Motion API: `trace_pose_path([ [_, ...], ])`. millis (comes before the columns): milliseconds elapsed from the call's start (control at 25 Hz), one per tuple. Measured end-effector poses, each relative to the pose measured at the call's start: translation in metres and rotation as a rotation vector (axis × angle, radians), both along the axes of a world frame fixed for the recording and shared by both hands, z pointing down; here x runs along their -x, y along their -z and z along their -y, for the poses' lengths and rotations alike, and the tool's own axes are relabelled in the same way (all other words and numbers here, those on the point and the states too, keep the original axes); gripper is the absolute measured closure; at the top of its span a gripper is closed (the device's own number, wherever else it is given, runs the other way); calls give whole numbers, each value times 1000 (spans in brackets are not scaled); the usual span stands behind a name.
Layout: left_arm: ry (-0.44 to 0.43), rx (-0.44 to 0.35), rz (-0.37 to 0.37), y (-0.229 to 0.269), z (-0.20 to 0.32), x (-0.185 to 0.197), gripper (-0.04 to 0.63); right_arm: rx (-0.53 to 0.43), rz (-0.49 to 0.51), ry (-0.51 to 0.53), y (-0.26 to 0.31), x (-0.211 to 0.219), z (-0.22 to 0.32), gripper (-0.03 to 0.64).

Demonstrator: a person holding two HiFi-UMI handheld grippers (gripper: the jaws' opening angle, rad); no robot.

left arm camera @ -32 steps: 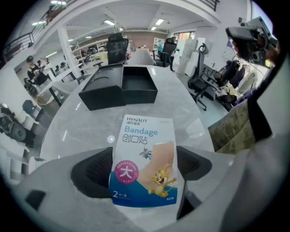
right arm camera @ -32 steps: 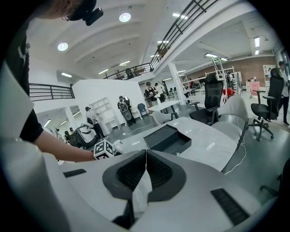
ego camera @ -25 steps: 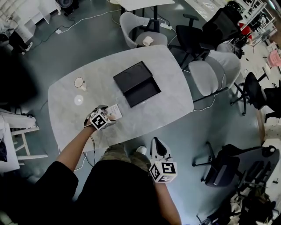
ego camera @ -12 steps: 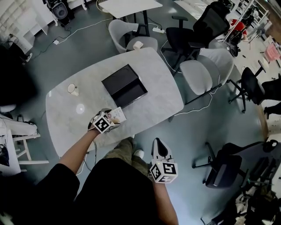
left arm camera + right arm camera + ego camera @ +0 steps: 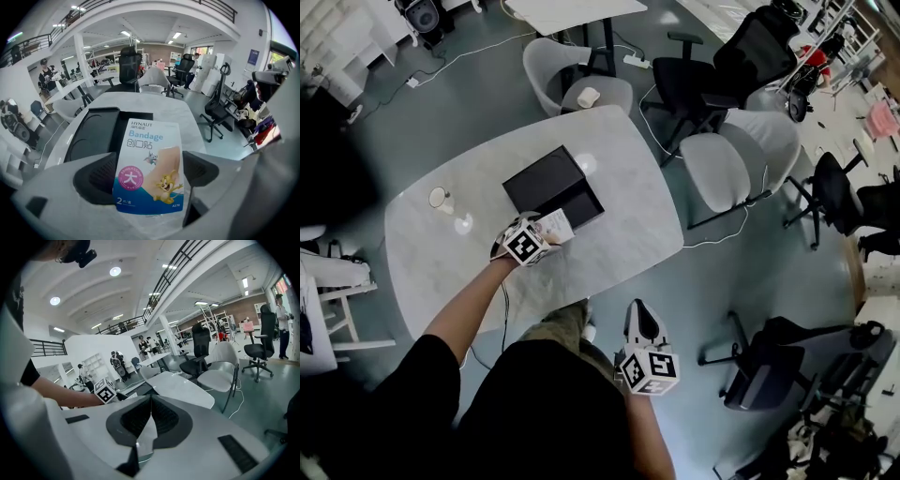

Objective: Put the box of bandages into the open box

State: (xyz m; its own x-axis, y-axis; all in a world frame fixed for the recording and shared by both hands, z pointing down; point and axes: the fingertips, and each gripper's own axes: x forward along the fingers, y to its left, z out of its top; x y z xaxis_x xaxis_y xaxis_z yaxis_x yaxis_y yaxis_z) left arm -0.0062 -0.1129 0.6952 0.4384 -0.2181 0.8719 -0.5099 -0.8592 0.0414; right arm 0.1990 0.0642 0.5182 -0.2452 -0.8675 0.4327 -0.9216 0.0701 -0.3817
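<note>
Left gripper (image 5: 538,236) clamps the bandage box (image 5: 150,168) near the black open box (image 5: 551,186); right gripper (image 5: 149,420) closed, empty.

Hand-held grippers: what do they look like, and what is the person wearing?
Both the left hand-held gripper and right hand-held gripper have pale grey moulded bodies, dark ribbed pads and a white cube with black square markers. The person wears a black short-sleeved top.

Bright, even light from round white ceiling lamps (image 5: 115,271) above the right gripper (image 5: 150,401); fisheye-bent, dark-cornered edges, soft foreground.
</note>
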Motion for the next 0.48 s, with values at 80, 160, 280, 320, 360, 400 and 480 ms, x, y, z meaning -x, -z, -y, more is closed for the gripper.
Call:
trace_pose_path([
  [80, 21, 11, -2, -3, 16, -3, 147, 7, 16, -4, 0, -4, 16, 604],
  [160, 49, 33, -10, -6, 31, -5, 147, 8, 26, -1, 2, -3, 34, 604],
  [280, 98, 66, -49, -13, 51, -11, 147, 5, 13, 27, 2, 9, 58, 604],
  [320, 110, 73, -62, -16, 57, -13, 147, 6, 8, 41, 1, 15, 65, 604],
  [360, 110, 76, -70, -20, 63, -15, 147, 9, 2, 56, 0, 21, 72, 604],
  [400, 101, 75, -71, -24, 68, -17, 147, 12, -5, 71, -1, 27, 79, 604],
  [480, 70, 69, -71, -31, 75, -23, 147, 22, -18, 93, -3, 35, 90, 604],
])
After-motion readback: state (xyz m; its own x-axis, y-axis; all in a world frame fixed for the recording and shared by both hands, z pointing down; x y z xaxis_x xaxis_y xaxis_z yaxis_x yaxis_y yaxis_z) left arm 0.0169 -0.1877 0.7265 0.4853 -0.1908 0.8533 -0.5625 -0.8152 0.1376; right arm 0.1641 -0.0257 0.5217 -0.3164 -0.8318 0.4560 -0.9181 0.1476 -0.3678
